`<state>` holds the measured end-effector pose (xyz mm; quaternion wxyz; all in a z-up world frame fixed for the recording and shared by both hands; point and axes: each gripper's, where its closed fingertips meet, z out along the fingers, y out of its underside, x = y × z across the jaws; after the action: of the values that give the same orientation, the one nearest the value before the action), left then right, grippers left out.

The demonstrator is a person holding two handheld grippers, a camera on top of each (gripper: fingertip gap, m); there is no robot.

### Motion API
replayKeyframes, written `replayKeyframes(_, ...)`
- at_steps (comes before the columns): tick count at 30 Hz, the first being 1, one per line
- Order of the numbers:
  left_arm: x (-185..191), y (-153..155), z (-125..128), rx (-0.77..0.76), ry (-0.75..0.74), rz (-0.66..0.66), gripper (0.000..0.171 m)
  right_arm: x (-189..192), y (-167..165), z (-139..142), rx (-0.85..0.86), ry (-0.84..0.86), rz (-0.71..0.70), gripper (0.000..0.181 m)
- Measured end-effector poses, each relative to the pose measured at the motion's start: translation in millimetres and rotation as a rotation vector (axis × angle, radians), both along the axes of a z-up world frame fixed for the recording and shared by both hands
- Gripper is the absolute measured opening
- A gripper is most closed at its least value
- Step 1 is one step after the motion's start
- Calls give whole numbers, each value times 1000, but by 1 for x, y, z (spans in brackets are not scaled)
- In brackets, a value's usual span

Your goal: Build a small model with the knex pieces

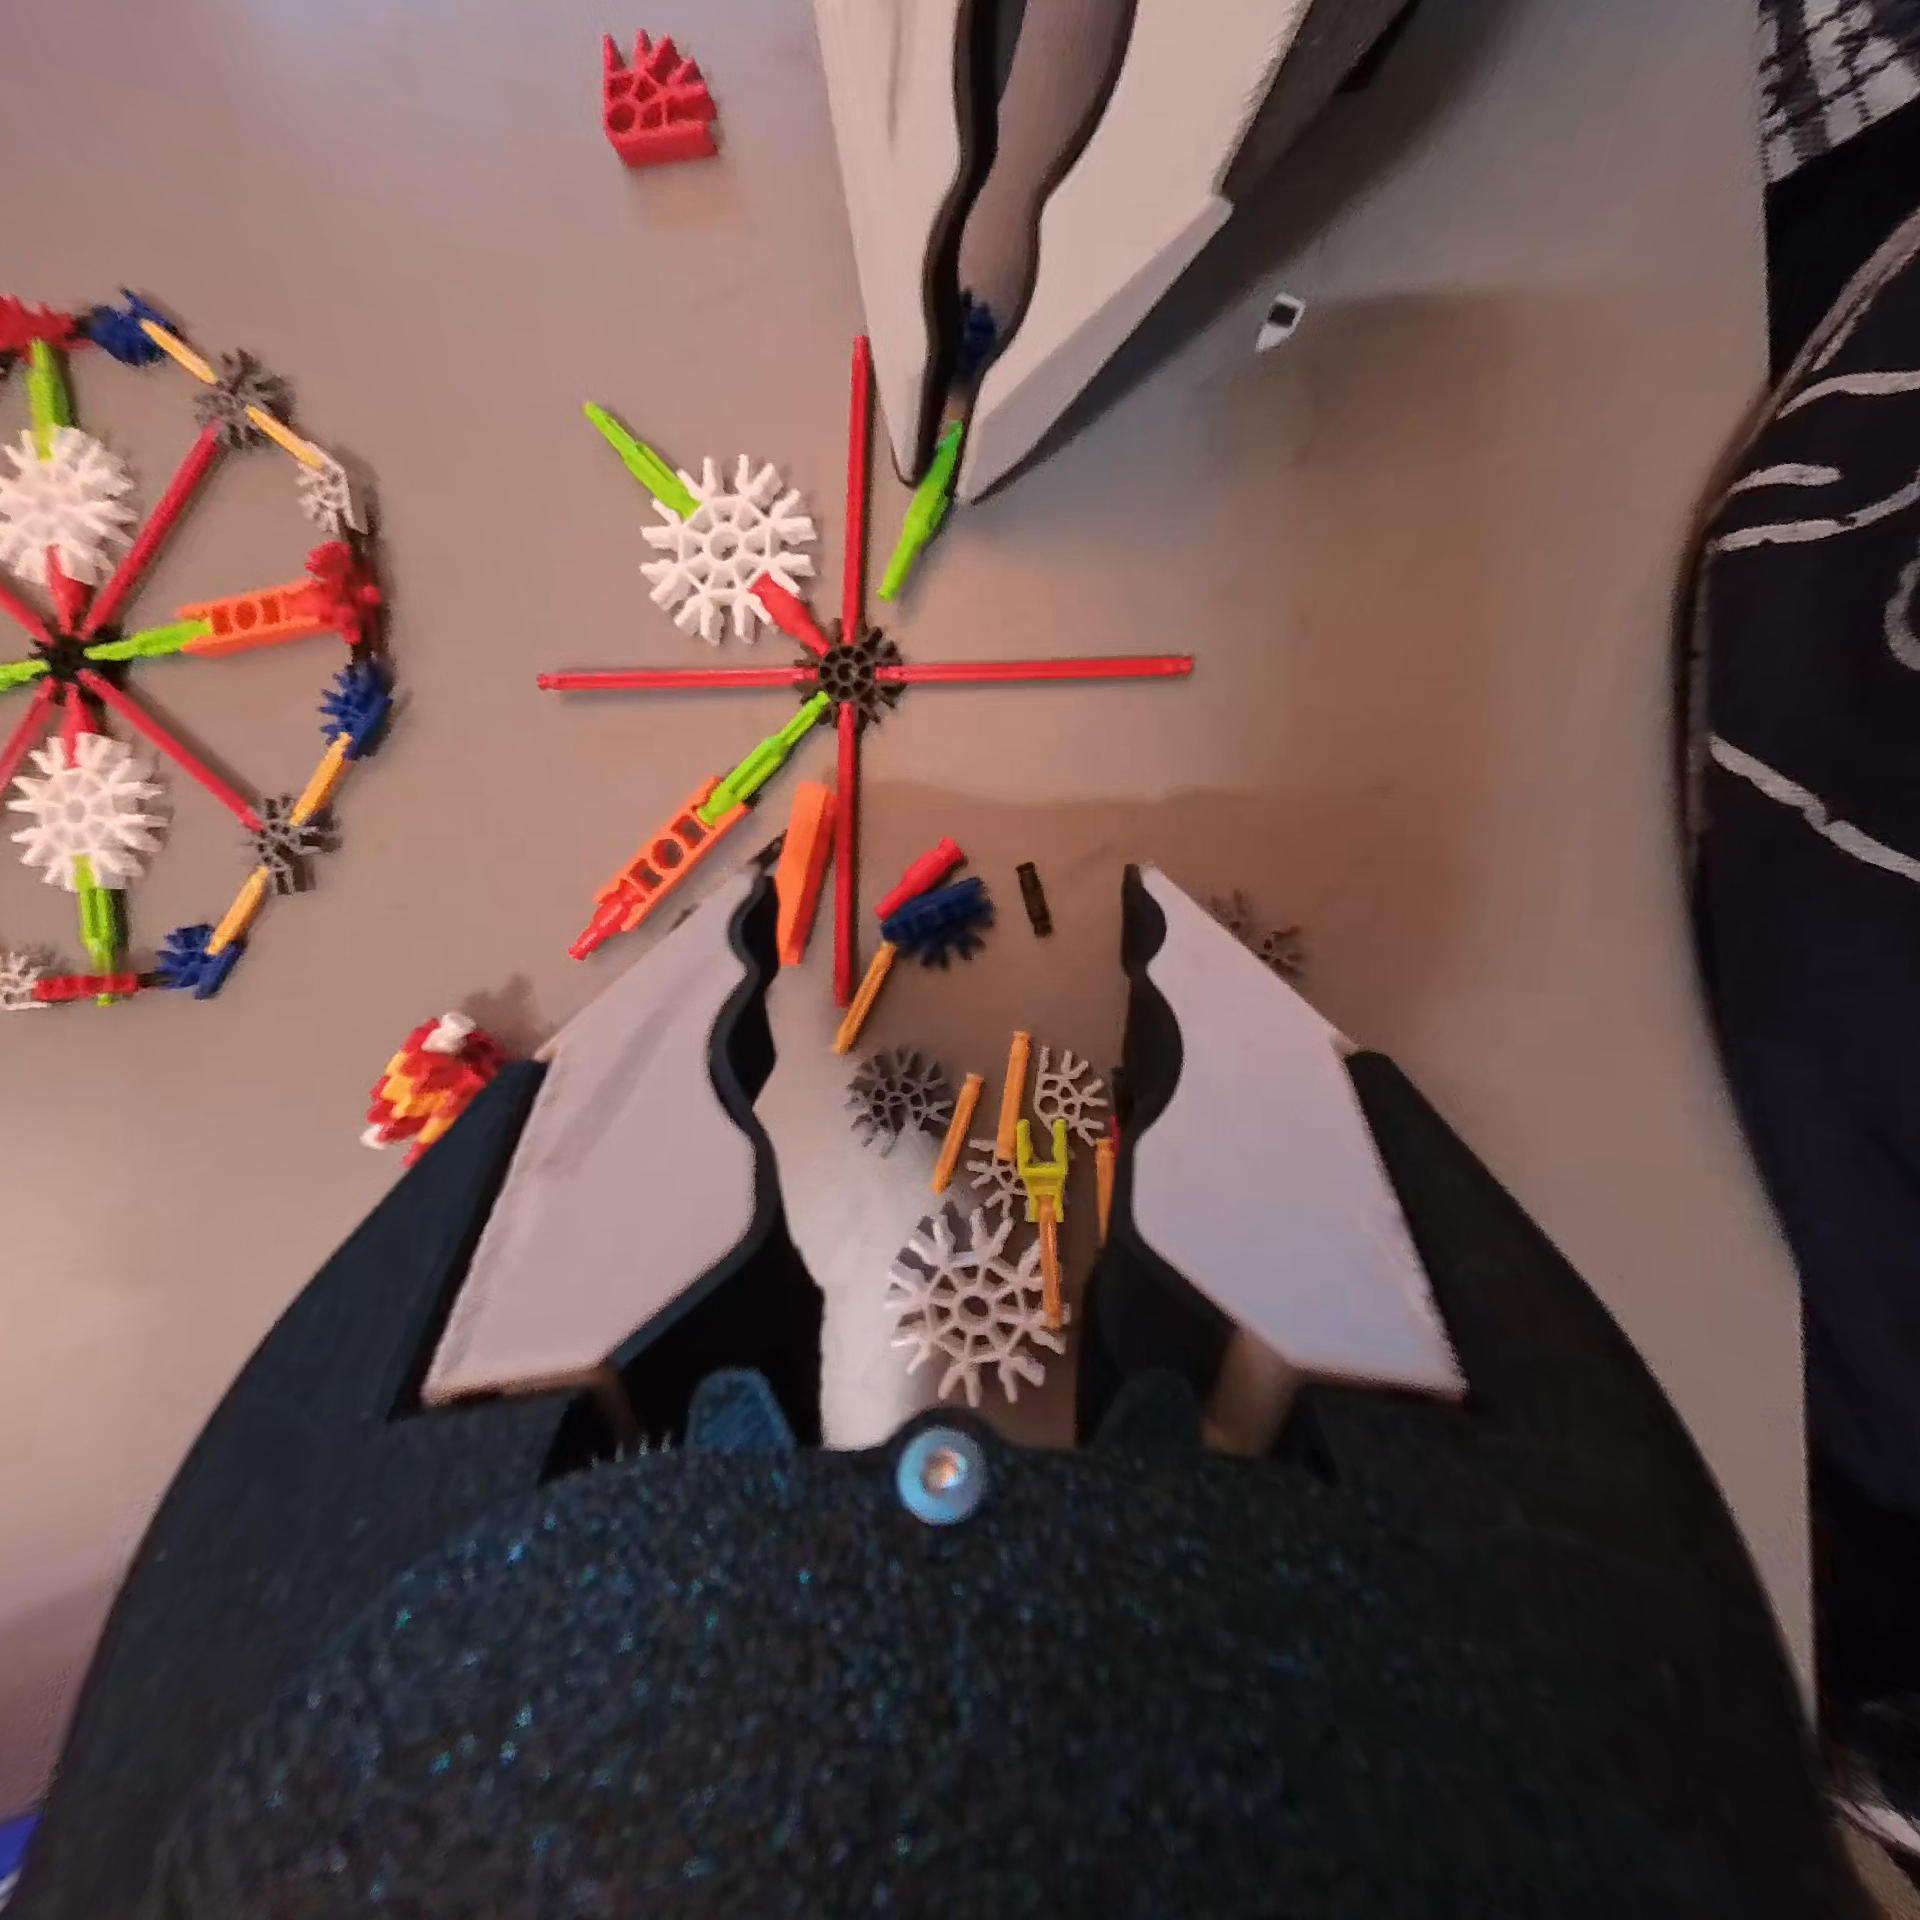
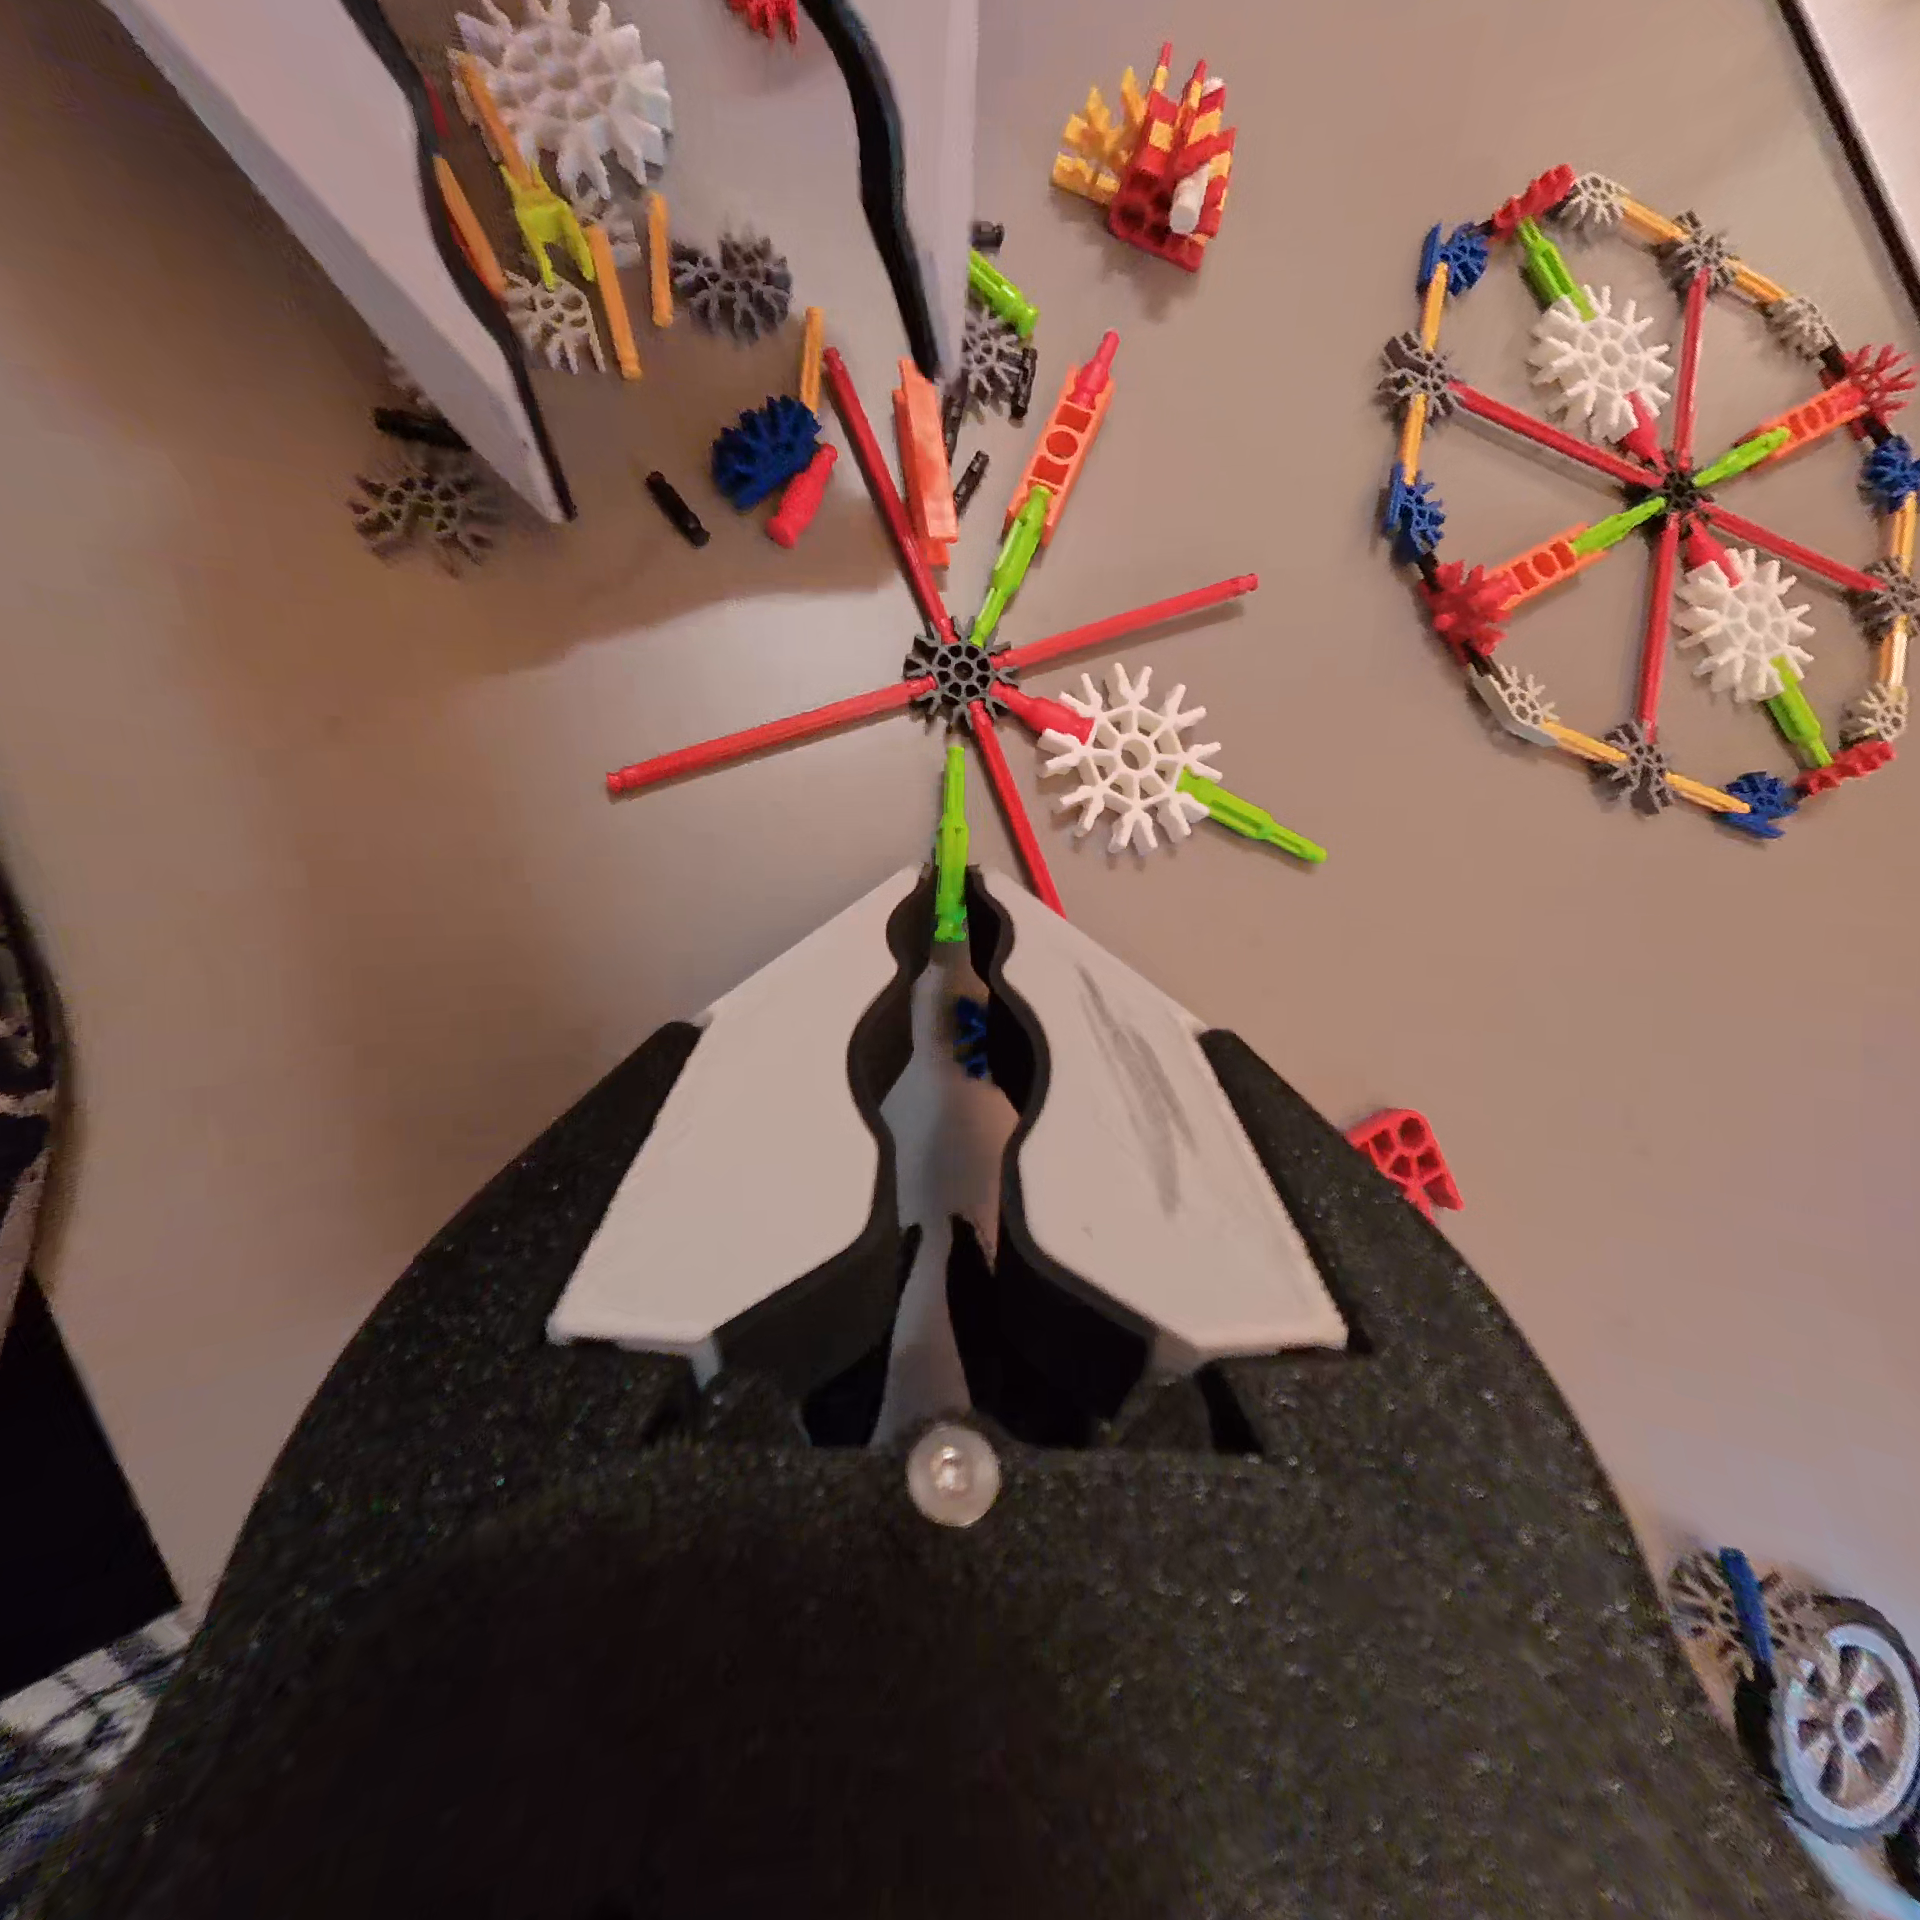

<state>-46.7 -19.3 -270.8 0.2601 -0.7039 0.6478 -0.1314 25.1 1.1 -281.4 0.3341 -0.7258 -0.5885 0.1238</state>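
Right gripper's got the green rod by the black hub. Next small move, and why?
Probably push the short green plastic rod straight forward into the black round hub connector. The right gripper is shut on the rod's rear end, its tip points at the hub and sits just short of an apparently free slot. The left gripper hangs open over loose parts, not bracing the hub, so push gently.

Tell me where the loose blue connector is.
The loose blue connector lies on the table ahead of the open left claw, between the upright red rod and a small black piece, touching a short red rod.
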Motion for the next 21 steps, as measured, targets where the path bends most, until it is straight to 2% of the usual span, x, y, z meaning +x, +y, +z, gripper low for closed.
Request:
replayKeyframes(6,2,-14,-13,-78,27,-24,65,1,13,-2,26,-8,-28,5)
replayKeyframes(13,6,-6,-6,-46,-21,-17,64,-4,10,2,9,15,-17,5)
replayKeyframes(21,3,-3,-11,-27,7,-21,65,-8,9,5,-4,15,-20,5)
